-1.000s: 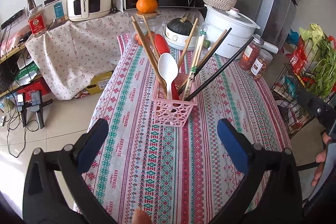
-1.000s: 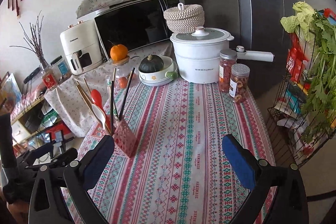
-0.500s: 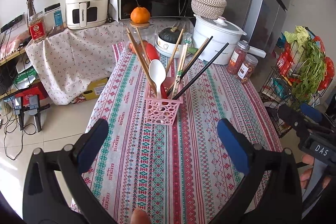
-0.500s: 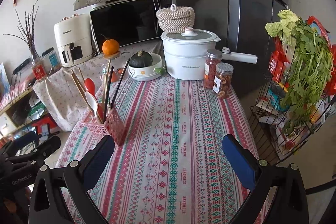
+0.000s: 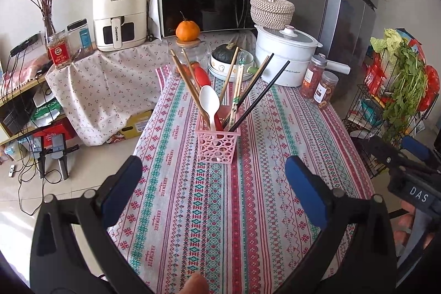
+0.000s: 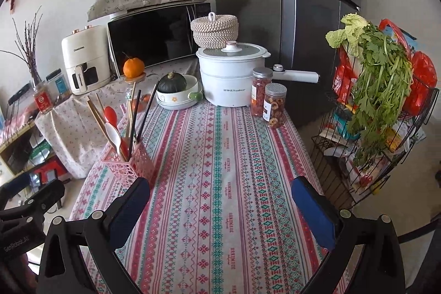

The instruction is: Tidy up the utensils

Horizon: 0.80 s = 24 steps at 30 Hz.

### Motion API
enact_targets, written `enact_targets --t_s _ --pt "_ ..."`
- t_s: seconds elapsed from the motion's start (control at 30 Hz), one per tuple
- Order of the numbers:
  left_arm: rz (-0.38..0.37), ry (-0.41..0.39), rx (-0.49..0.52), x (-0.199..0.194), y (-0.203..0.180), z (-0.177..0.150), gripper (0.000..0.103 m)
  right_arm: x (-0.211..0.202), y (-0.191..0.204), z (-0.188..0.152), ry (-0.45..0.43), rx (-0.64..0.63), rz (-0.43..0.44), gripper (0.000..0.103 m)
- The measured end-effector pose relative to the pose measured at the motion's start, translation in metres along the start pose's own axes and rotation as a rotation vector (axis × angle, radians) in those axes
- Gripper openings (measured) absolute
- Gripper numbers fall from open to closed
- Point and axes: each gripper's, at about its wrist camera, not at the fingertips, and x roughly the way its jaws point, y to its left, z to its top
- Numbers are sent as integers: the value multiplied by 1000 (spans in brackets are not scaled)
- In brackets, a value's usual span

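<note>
Striped tablecloth [image 5: 248, 211] carries the pink utensil basket [image 5: 217, 143] near its left edge, chopsticks [image 5: 259, 94] fanned upward, dead ahead of your wide-open left gripper [image 5: 213, 182], nearer than your equally open, empty right gripper [image 6: 220, 203].

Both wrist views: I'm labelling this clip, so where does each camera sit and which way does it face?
Left wrist: on the open left gripper, facing the pink basket; a fingertip shows below, the right gripper at right.
Right wrist: on the open right gripper, facing the white pot; left gripper at left.
Shared: basket, pot, microwave, striped tablecloth.
</note>
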Motion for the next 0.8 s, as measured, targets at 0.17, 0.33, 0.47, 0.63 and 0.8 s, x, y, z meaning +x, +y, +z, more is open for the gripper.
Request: enact_targets --t_s 0.17,0.33,0.47,0.63,0.8 --pt "16 5 -3 0 -1 -1 103 -1 -3 1 -5 9 -12 103" --pt "23 1 -1 -1 -2 -1 103 1 -2 0 5 7 -16 103" --pt "44 -1 4 -1 -4 -2 103 2 0 -1 10 0 -16 103" --pt "51 -1 3 -2 -3 -3 103 5 4 -2 17 -12 -16 103" --pt "58 -4 -7 -4 -1 -2 103 6 7 -2 21 -20 -14 103"
